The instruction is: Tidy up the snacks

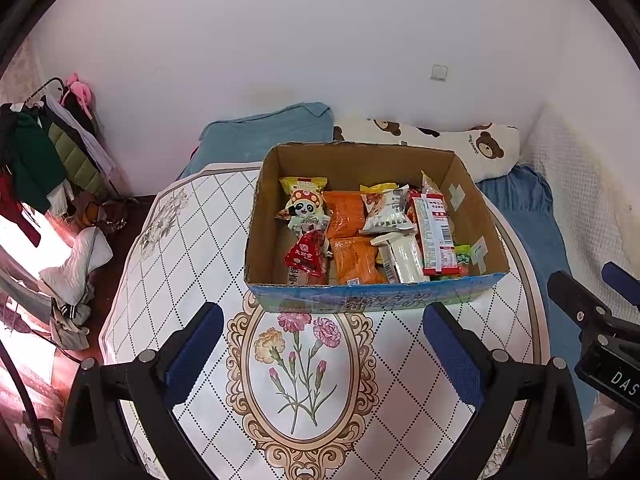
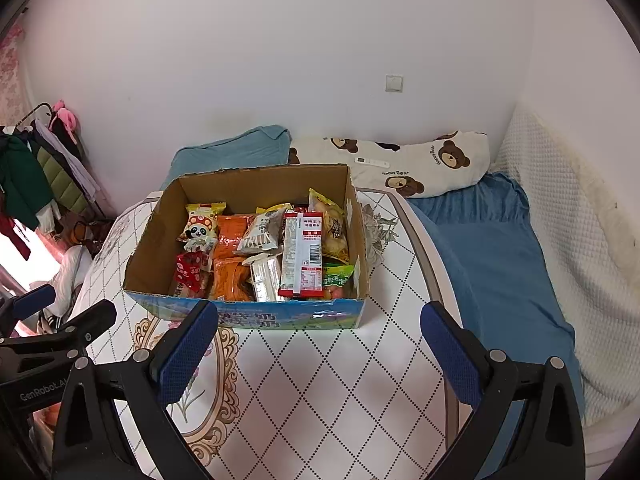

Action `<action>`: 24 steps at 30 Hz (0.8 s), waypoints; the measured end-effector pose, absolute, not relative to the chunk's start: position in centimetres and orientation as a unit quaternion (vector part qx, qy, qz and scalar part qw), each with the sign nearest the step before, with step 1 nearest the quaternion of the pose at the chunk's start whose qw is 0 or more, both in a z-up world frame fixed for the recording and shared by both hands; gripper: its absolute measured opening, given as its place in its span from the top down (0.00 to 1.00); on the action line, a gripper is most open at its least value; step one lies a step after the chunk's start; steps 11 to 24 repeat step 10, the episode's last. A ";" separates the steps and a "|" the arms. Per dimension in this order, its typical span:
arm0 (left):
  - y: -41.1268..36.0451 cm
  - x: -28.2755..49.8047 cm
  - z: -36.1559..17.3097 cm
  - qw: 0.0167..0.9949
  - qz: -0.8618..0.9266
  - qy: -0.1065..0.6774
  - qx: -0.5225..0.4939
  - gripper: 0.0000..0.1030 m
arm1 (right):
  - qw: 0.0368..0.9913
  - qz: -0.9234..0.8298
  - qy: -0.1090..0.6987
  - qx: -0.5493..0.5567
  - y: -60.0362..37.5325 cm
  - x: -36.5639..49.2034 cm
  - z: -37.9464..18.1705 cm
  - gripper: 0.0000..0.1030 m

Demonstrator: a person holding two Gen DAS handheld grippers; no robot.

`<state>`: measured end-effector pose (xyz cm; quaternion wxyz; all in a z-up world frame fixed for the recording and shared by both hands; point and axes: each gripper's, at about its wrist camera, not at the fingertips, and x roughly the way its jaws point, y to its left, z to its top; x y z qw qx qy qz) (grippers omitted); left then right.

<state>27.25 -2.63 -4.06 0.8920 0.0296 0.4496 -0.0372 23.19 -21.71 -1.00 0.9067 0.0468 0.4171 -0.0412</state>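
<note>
Left wrist view: cardboard box (image 1: 372, 300) on floral worktop (image 1: 180, 248), holding snacks: panda packet (image 1: 305, 205), orange packs (image 1: 345, 212), red-white pack (image 1: 434, 236). Left hand-held gripper (image 1: 322, 356) spread, holding nothing, near the box front.

Right wrist view: same box (image 2: 256, 316); right hand-held gripper (image 2: 320, 356) spread, holding nothing. Bear pillow (image 2: 424, 160) behind.

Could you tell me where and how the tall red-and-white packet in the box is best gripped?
Probably by the upper end of the red-and-white packet, from above. It lies propped on the other snacks, long and flat, beside the right wall of the cardboard box, so jaws across its narrow width fit best.
</note>
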 end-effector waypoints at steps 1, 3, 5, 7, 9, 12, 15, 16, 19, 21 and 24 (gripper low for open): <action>-2.6 27.2 -4.1 0.892 -0.037 0.449 0.029 0.01 | 0.907 -0.041 0.417 0.047 -21.7 23.2 -1.0 0.00; -2.6 27.2 -4.0 0.893 -0.038 0.447 0.030 0.01 | 0.907 -0.041 0.417 0.048 -21.7 23.1 -0.9 0.00; -2.6 27.2 -4.0 0.895 -0.038 0.444 0.030 0.01 | 0.907 -0.041 0.417 0.047 -21.7 23.2 -0.9 0.00; -2.6 27.2 -3.9 0.895 -0.038 0.443 0.028 0.01 | 0.907 -0.041 0.417 0.048 -21.7 23.2 -0.9 0.00; -2.6 27.2 -3.8 0.895 -0.039 0.443 0.027 0.01 | 0.907 -0.042 0.416 0.047 -21.7 23.1 -0.9 0.00; -2.5 27.2 -3.8 0.895 -0.040 0.443 0.026 0.01 | 0.907 -0.042 0.416 0.047 -21.7 23.1 -0.9 0.00; -2.5 27.2 -3.8 0.895 -0.040 0.443 0.026 0.01 | 0.907 -0.042 0.416 0.047 -21.7 23.1 -0.9 0.00; -2.5 27.2 -3.8 0.895 -0.040 0.443 0.026 0.01 | 0.907 -0.042 0.416 0.047 -21.7 23.1 -0.9 0.00; -2.5 27.2 -3.8 0.895 -0.040 0.443 0.026 0.01 | 0.907 -0.042 0.416 0.047 -21.7 23.1 -0.9 0.00; -2.5 27.2 -3.8 0.895 -0.040 0.443 0.026 0.01 | 0.907 -0.042 0.416 0.047 -21.7 23.1 -0.9 0.00; -2.5 27.2 -3.8 0.895 -0.040 0.443 0.026 0.01 | 0.907 -0.042 0.416 0.047 -21.7 23.1 -0.9 0.00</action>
